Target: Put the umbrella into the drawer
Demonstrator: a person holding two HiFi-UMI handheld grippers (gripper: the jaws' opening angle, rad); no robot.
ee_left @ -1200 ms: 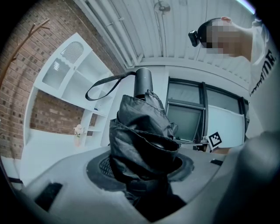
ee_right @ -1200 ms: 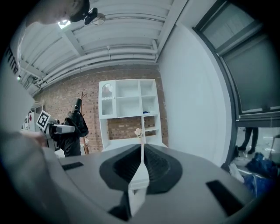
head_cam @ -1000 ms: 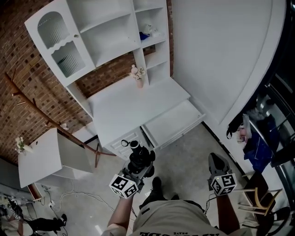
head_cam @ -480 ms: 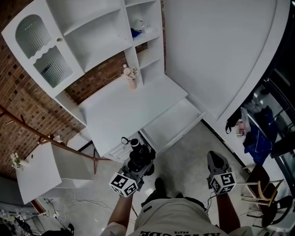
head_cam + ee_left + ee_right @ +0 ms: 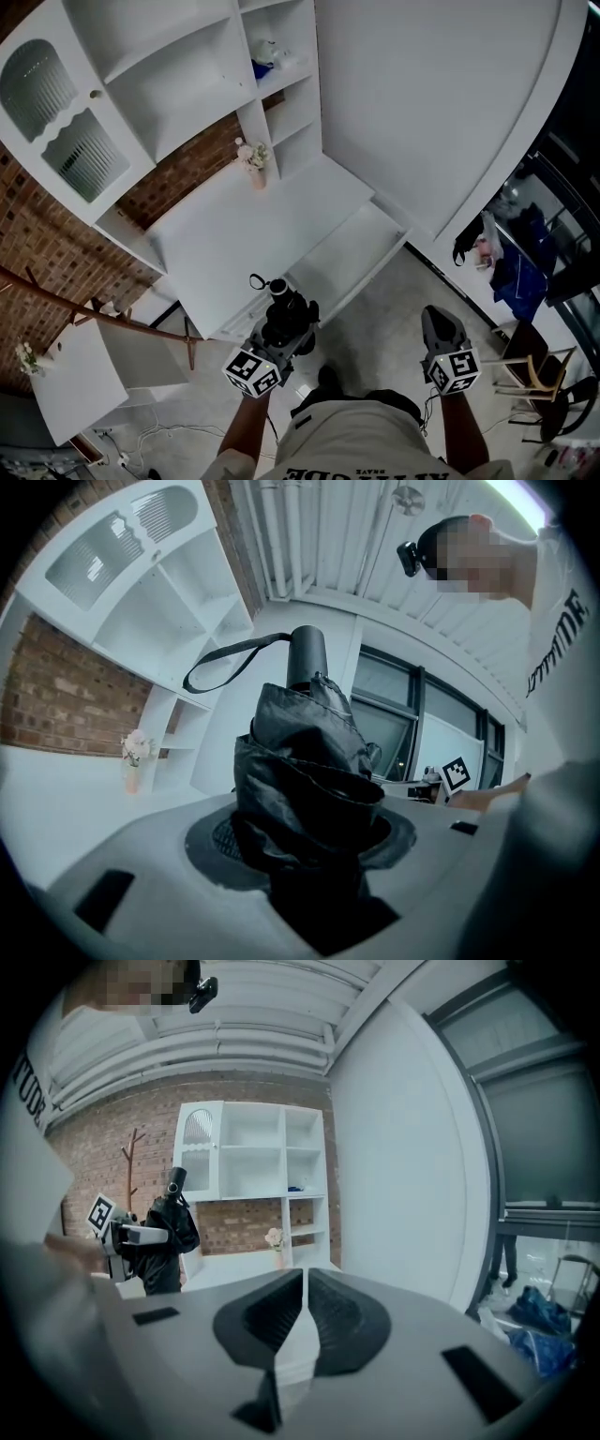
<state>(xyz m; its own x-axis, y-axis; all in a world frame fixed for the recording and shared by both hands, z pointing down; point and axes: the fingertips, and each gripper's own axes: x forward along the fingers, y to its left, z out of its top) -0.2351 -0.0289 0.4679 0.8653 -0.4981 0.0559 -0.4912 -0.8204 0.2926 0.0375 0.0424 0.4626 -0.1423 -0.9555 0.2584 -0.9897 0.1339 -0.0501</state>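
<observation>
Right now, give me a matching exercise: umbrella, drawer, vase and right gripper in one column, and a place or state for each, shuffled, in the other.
Things
1. umbrella
2. drawer
3. vase
4. right gripper

Places or states
A. pulled open below the desk
B. jaws together, nothing between them
C. clamped in the left gripper
D. standing on the desk beside the shelves

Pairs: 1-C, 2-A, 3-D, 4-B
</observation>
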